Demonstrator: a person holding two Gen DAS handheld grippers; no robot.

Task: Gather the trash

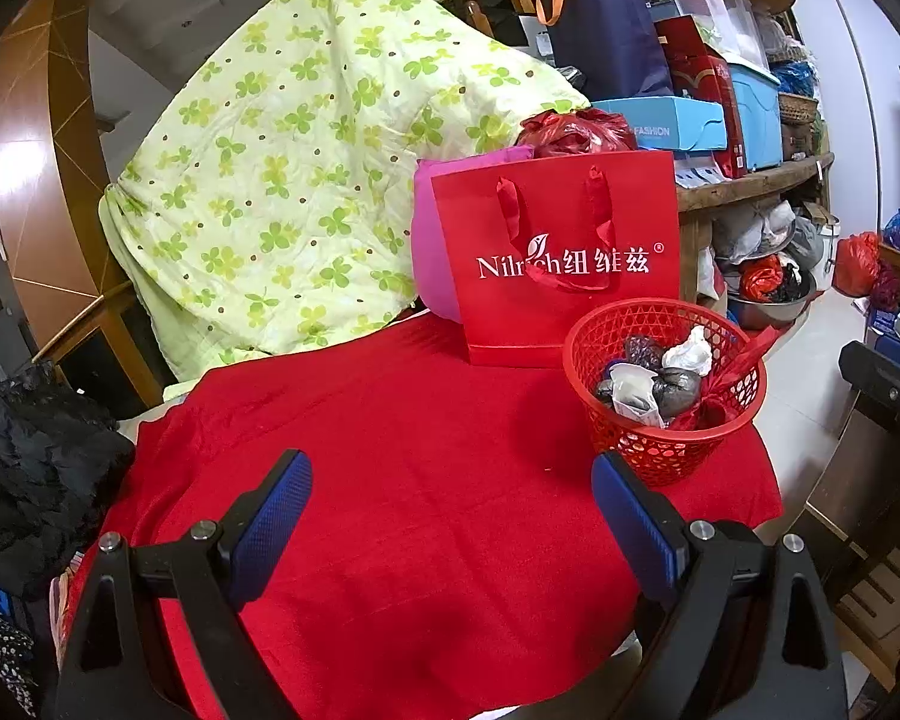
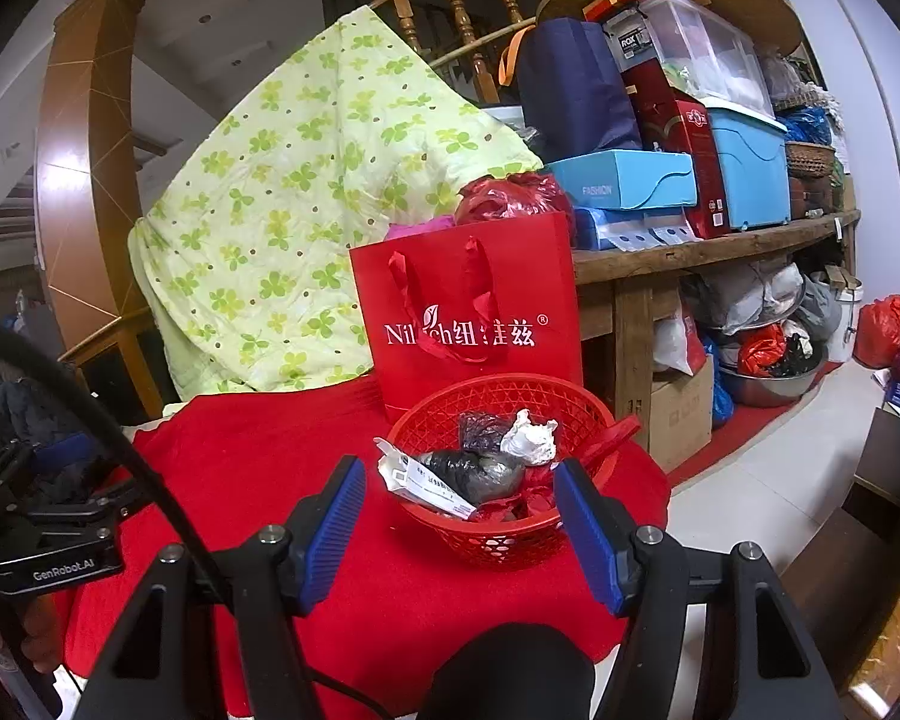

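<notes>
A red mesh basket (image 2: 501, 468) stands on the red cloth (image 1: 402, 456) that covers the tabletop, near the cloth's right edge, and serves here as the landmark. Inside it lies the collected trash: a crumpled white paper wad (image 2: 531, 435) toward the back, a grey-black plastic bag ball (image 2: 474, 474) in the middle, a flat white wrapper with printed text (image 2: 426, 480) leaning over the basket's left rim, a dark crinkled bag (image 2: 480, 429) behind it, and red plastic scraps (image 2: 537, 489) at the right side, one strip hanging over the rim.

Just behind the basket, touching or nearly touching it, stands a red paper gift bag (image 1: 561, 252) with white lettering and ribbon handles. Behind that bag are a pink cushion (image 1: 435, 246) and a red plastic bag (image 1: 573, 131). To the left of the basket and further back, a green clover-print quilt (image 1: 282, 180) is draped high.

The left gripper (image 1: 450, 516) hovers over bare cloth to the left of the basket, its jaws spread wide with nothing between them. The right gripper (image 2: 459, 531) is directly in front of the basket, jaws partly spread and empty, the basket's near rim showing between its blue pads (image 2: 333, 531). To the right of the basket, a wooden shelf (image 2: 720, 249) carries boxes and blue bins.
</notes>
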